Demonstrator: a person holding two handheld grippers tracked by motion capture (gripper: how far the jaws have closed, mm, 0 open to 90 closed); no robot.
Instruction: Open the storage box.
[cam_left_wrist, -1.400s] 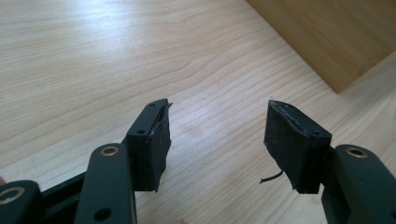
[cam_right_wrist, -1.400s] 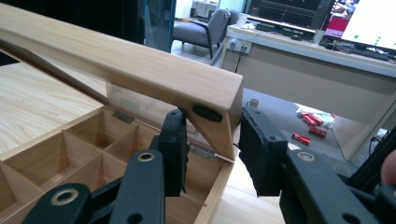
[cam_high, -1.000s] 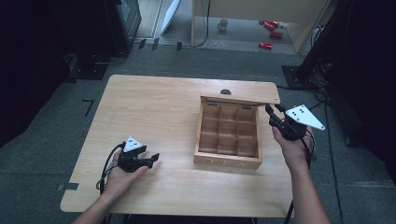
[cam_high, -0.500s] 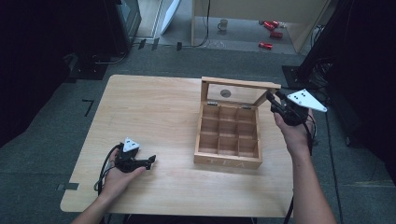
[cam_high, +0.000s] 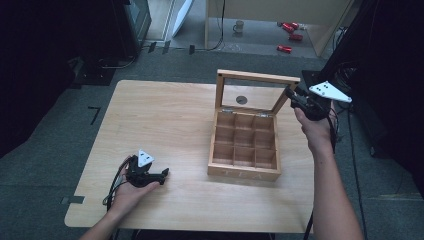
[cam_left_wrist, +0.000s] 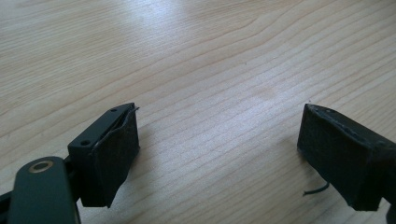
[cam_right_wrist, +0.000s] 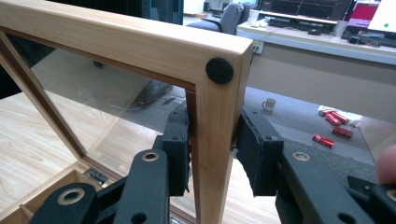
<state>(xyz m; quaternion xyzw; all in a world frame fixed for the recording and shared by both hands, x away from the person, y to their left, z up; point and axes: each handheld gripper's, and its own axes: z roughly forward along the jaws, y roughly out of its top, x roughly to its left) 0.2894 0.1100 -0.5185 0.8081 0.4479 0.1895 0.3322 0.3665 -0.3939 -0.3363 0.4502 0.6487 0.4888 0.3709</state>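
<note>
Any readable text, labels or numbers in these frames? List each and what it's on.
"TEA": faint letters on the front wall of the wooden box, high view; only just legible.
Red cans on the floor: any print too small to read.
Mug on the floor: no legible marking.
Nothing else carries text.

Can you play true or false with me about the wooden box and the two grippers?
1. The right gripper pinches the lid frame of the wooden box. True.
2. The lid lies flat and shut. False: it stands raised above the box.
3. The left gripper holds a cup. False: its jaws are apart, with nothing between them but the bare table.
4. The box has little compartments inside. True.
5. Red cans stand on the table. False: they lie on the floor beyond it.
</note>
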